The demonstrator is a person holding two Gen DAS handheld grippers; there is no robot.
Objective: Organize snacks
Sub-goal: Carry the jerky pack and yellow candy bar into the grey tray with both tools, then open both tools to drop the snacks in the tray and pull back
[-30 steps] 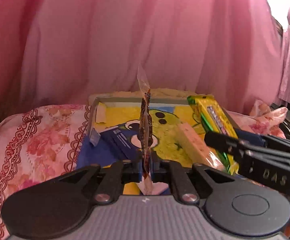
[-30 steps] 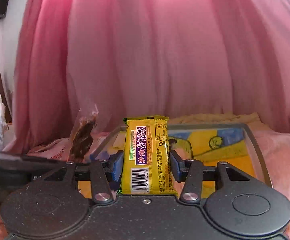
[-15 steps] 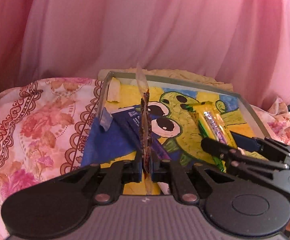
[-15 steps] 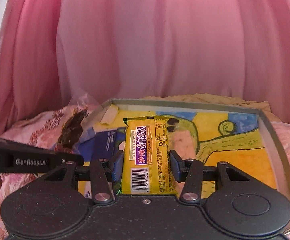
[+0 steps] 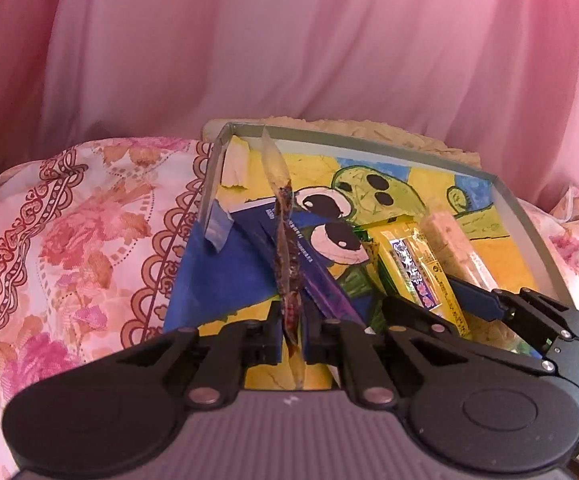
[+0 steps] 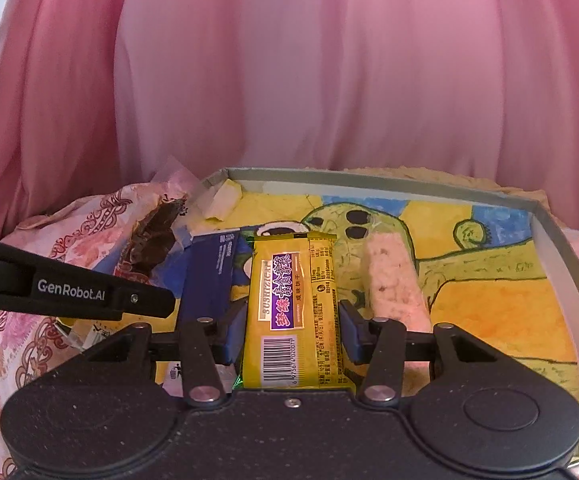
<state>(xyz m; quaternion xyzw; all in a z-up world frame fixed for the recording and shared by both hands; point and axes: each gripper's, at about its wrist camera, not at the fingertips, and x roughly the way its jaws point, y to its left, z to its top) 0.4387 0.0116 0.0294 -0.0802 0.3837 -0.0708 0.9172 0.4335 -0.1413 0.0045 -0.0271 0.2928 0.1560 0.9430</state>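
- Snacks sit in and over a shallow grey-rimmed tray (image 6: 545,240) whose floor is a yellow, blue and green cartoon painting; it fills the middle and right of both views.
- The yellow biscuit packet (image 6: 293,312) stands lengthwise in the right gripper (image 6: 293,334), both blue pads pressed to its sides, barcode end nearest the camera, low at centre frame.
- The left gripper (image 5: 291,338) is pinched tight on a thin clear sachet of dark dried fruit (image 5: 287,256), seen edge-on and rising up the middle of the left view.
- A dark blue packet (image 6: 209,276) lies on the tray floor left of the yellow one; a pale pink rice bar (image 6: 393,280) lies to its right.
- A floral pink cloth (image 5: 69,232) spreads at left; a pink curtain (image 6: 289,72) fills the top.
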